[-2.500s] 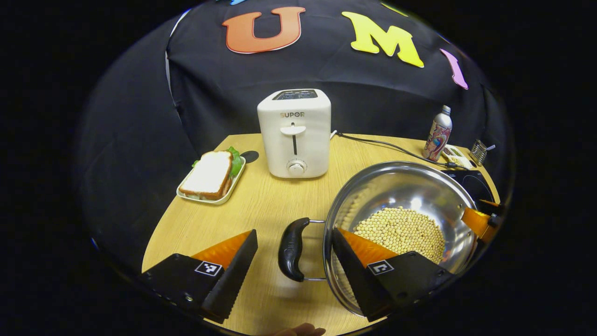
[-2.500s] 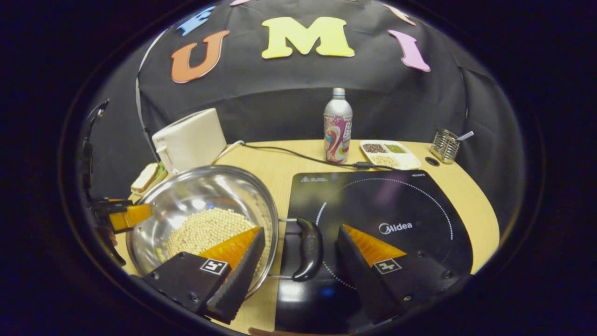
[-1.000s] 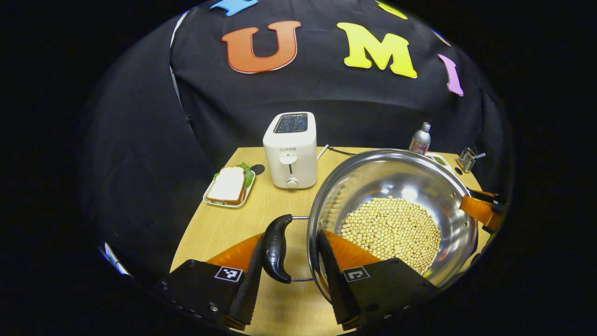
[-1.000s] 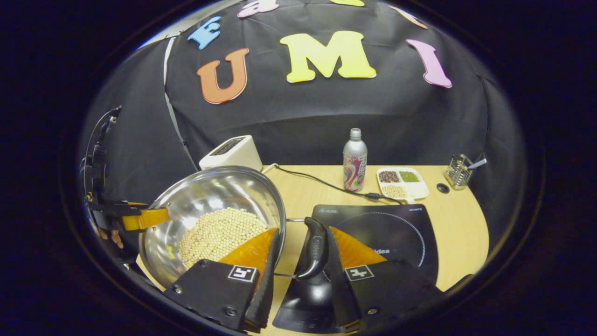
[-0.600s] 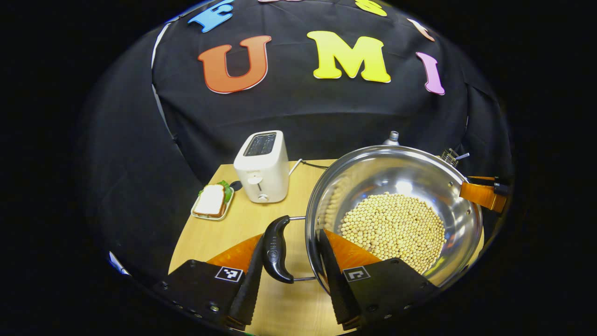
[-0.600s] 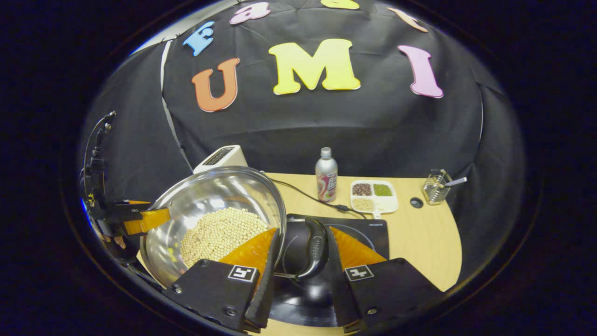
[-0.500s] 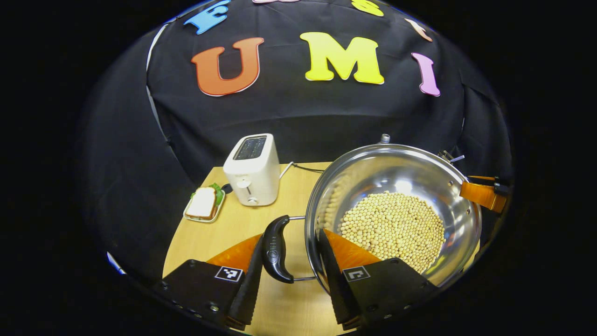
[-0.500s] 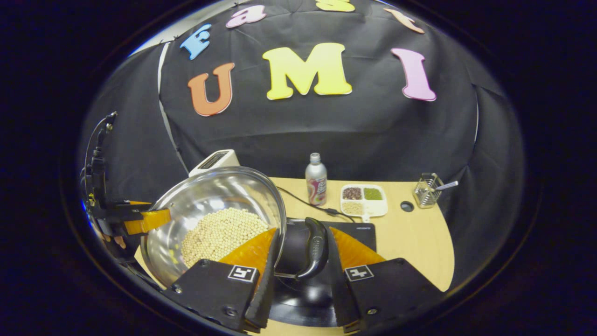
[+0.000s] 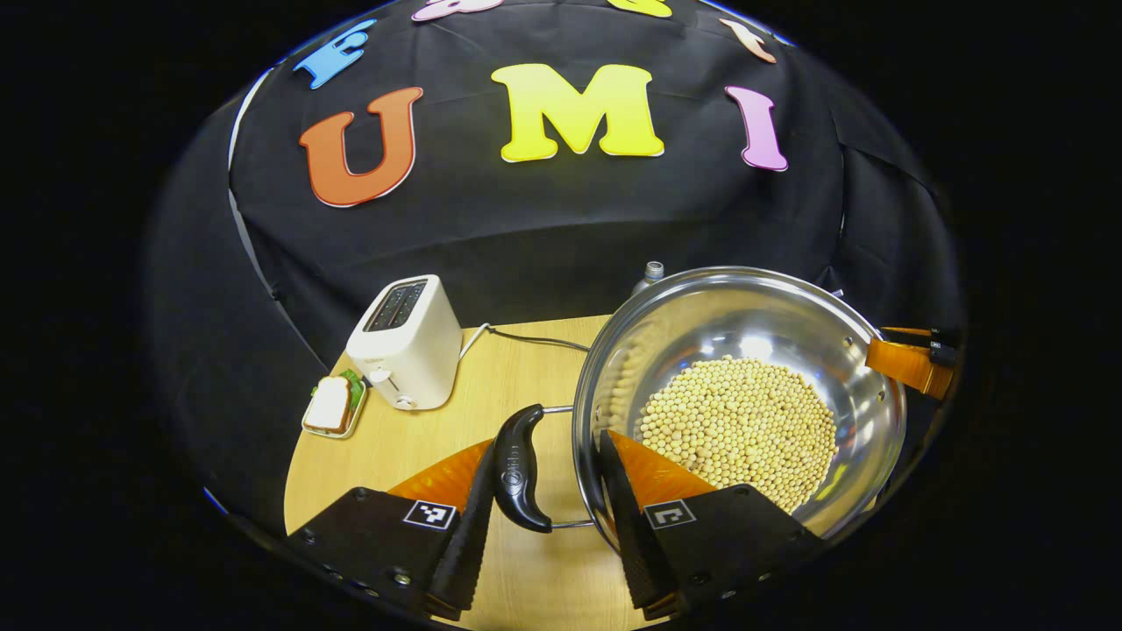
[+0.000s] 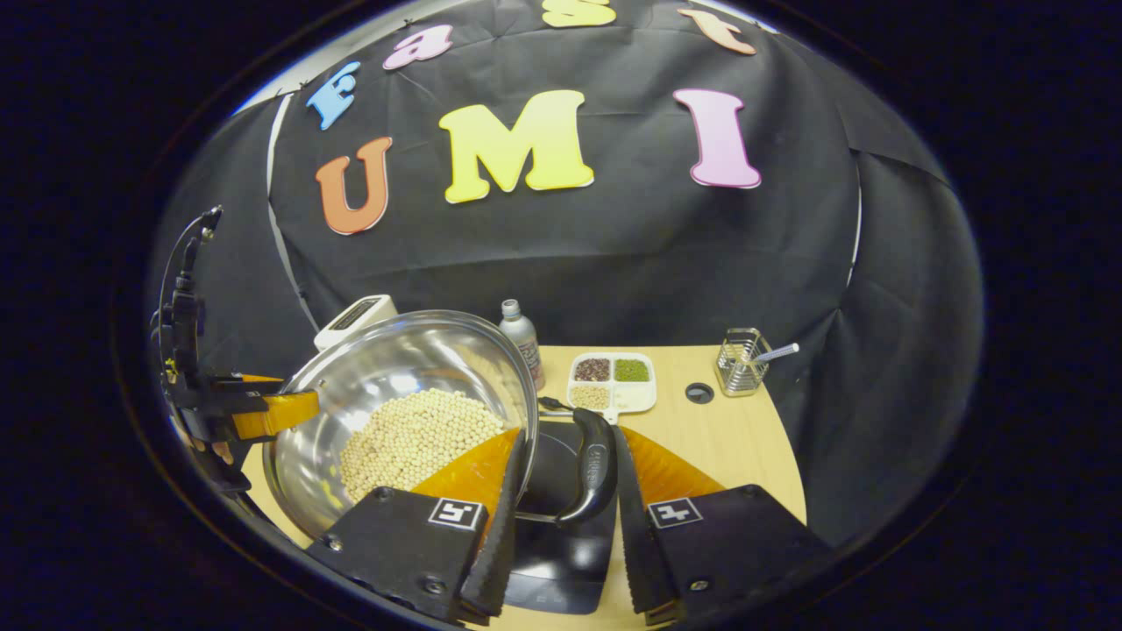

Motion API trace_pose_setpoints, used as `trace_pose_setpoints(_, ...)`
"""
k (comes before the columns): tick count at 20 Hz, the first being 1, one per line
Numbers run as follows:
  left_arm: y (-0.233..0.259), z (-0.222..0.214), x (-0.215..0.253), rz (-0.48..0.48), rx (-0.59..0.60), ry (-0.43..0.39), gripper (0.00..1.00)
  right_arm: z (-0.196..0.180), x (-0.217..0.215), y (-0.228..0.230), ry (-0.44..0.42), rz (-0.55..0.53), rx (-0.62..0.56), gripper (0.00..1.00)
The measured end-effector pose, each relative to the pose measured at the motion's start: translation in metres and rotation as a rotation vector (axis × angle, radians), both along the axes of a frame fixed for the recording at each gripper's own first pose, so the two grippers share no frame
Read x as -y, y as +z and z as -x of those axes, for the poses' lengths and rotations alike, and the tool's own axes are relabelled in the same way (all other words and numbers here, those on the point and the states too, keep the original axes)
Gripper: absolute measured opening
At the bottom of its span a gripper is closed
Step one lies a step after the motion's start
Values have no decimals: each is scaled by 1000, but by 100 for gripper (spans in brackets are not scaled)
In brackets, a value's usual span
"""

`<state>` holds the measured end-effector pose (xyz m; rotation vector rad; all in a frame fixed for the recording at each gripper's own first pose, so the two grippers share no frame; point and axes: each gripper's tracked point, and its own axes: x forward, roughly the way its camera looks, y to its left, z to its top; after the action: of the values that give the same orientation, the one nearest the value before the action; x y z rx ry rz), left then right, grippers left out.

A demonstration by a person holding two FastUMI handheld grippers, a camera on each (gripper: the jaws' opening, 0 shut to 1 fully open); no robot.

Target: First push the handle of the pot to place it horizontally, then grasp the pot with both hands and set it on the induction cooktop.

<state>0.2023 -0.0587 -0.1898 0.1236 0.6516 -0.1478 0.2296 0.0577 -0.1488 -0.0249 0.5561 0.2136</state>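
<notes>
1. In the left gripper view, a small plate with a sandwich is seen far left on the wooden bench, and a white toaster stands just beside it.
2. The left hand-held gripper is seen at the bottom of that view. It is closed around the pot's black handle: one finger is pressed on the handle's outer side, and the other finger is set inside the pot's rim.
3. The shiny steel pot is seen to the right, held up above the bench. A heap of pale round beans is seen inside it.
4. In the right gripper view, the same pot is seen on the left, with the beans in it.
5. The right hand-held gripper is pinched on the pot's other black handle in the same way.
6. The black induction cooktop is seen just under that handle.
7. Farther right on the bench, a bottle, a white tray of grains and a small wire basket are seen.
</notes>
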Motion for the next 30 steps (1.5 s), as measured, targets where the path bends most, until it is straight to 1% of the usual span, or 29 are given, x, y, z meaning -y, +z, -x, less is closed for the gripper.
trace_pose_setpoints(4, -11, -9, 29, -12, -7, -13, 63, -9, 25, -13, -17, -12, -4, 55)
trace_pose_setpoints(6, -20, -15, 36, -14, -13, -16, 63, -15, 34, -25, -22, -25, -13, 55)
trace_pose_setpoints(7, -24, -18, 40, -15, -16, -13, 63, -17, 37, -32, -25, -34, -22, 53)
trace_pose_setpoints(8, -29, -20, 43, -16, -17, -11, 63, -19, 39, -39, -30, -45, -31, 53)
trace_pose_setpoints(9, -36, -22, 46, -17, -21, -10, 63, -23, 42, -46, -31, -46, -32, 55)
trace_pose_setpoints(10, -42, -21, 47, -18, -24, -10, 63, -26, 44, -52, -31, -43, -28, 55)
trace_pose_setpoints(12, -56, -24, 49, -8, -37, -7, 63, -29, 46, -62, -29, -30, -11, 52)
trace_pose_setpoints(13, -64, -25, 48, -3, -46, -4, 63, -31, 47, -67, -27, -22, -4, 55)
trace_pose_setpoints(14, -71, -26, 47, -3, -49, 0, 63, -33, 48, -72, -29, -22, -1, 52)
trace_pose_setpoints(15, -75, -28, 46, -8, -45, 4, 63, -34, 47, -78, -31, -24, -7, 55)
trace_pose_setpoints(16, -78, -28, 46, -11, -44, 9, 63, -35, 46, -84, -28, -24, -13, 55)
trace_pose_setpoints(17, -82, -28, 45, -8, -44, 14, 63, -36, 46, -89, -27, -28, -15, 53)
trace_pose_setpoints(18, -85, -29, 46, -2, -45, 18, 63, -37, 45, -92, -29, -36, -16, 55)
trace_pose_setpoints(22, -99, -32, 42, -9, -46, 29, 63, -44, 43, -106, -31, -35, -7, 55)
trace_pose_setpoints(23, -104, -34, 41, -6, -48, 35, 63, -45, 42, -112, -33, -40, -16, 55)
trace_pose_setpoints(24, -108, -34, 42, -3, -52, 38, 63, -46, 42, -117, -35, -48, -28, 53)
trace_pose_setpoints(25, -116, -34, 42, -2, -65, 38, 63, -47, 42, -124, -36, -50, -36, 55)
trace_pose_setpoints(26, -120, -38, 43, 3, -50, 33, 63, -48, 44, -132, -40, -57, -46, 55)
trace_pose_setpoints(27, -120, -38, 43, 2, -39, 27, 63, -46, 45, -132, -57, -90, -42, 53)
trace_pose_setpoints(28, -120, -41, 44, 3, -25, 26, 63, -44, 44, -129, -68, -96, -43, 54)
trace_pose_setpoints(29, -118, -39, 44, 5, -18, 27, 63, -48, 46, -131, -74, -100, -24, 53)
trace_pose_setpoints(30, -119, -39, 44, 13, -15, 30, 63, -48, 46, -132, -78, -102, -22, 57)
